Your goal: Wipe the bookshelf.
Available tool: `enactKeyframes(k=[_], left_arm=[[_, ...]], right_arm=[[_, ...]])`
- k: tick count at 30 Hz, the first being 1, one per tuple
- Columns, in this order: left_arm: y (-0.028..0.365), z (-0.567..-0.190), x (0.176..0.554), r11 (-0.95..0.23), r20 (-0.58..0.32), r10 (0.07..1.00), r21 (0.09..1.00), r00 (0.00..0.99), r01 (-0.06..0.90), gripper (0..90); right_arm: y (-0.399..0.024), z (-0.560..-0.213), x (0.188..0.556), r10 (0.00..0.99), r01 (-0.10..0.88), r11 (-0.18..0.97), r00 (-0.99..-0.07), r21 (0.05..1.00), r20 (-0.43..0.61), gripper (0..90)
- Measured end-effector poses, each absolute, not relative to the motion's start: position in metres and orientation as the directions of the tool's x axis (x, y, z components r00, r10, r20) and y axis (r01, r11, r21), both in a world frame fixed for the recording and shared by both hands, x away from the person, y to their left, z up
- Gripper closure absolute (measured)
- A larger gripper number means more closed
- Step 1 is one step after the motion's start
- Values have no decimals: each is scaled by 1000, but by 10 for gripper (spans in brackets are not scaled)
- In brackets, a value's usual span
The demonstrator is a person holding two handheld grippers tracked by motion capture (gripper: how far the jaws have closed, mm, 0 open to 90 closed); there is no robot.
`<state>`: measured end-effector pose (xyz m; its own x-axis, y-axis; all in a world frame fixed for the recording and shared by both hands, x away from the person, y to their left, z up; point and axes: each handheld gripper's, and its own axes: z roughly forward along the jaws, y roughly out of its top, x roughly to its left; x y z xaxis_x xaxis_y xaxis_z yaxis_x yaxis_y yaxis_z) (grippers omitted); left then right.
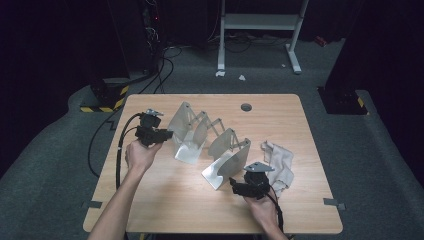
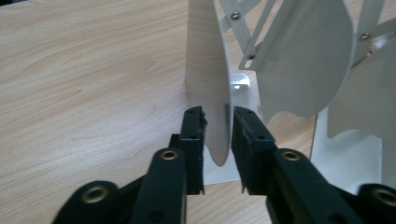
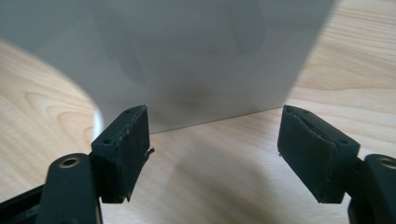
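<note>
A folding rack of pale metal plates joined by scissor links (image 1: 210, 131) stands stretched across the middle of the wooden table (image 1: 165, 200). My left gripper (image 1: 167, 134) is at the rack's left end. In the left gripper view its jaws (image 2: 218, 114) straddle the curved edge of the end plate (image 2: 205, 60), with a thin gap beside the right pad (image 2: 250, 140), so the gripper is open. My right gripper (image 1: 234, 186) sits low at the rack's near right end. Its jaws (image 3: 212, 126) stand wide open just short of the flat end plate (image 3: 187, 56), holding nothing.
A crumpled beige cloth (image 1: 280, 162) lies right of the rack, close to my right hand. A round cable hole (image 1: 246, 106) sits near the table's far edge. Dark floor, cables and a white frame lie beyond the table.
</note>
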<state>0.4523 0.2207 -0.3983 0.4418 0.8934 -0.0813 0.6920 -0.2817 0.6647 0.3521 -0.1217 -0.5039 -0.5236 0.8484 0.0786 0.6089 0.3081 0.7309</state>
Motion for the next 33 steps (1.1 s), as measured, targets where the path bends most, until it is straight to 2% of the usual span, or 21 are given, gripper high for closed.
enactKeyframes(k=[2,8,13,16,25,33], left_arm=[[219,-404,454,-283,-71,898,661,434,695,656],[215,-422,457,-257,-66,915,666,398,701,593],[215,-438,462,-223,-94,923,661,373,716,597],[215,-445,463,-217,-76,933,661,352,719,595],[218,-459,463,-199,-99,933,662,347,723,586],[217,-475,464,-151,-132,938,674,319,723,529]], right_arm=[[-115,-505,348,844,604,319,-532,730,71,242],[-103,-505,343,845,609,308,-528,731,84,236],[-96,-504,343,854,609,295,-514,736,82,249],[-97,-506,346,861,614,283,-501,737,87,242],[-105,-507,348,868,620,282,-490,732,80,249],[-120,-508,353,879,639,265,-469,722,92,256]])
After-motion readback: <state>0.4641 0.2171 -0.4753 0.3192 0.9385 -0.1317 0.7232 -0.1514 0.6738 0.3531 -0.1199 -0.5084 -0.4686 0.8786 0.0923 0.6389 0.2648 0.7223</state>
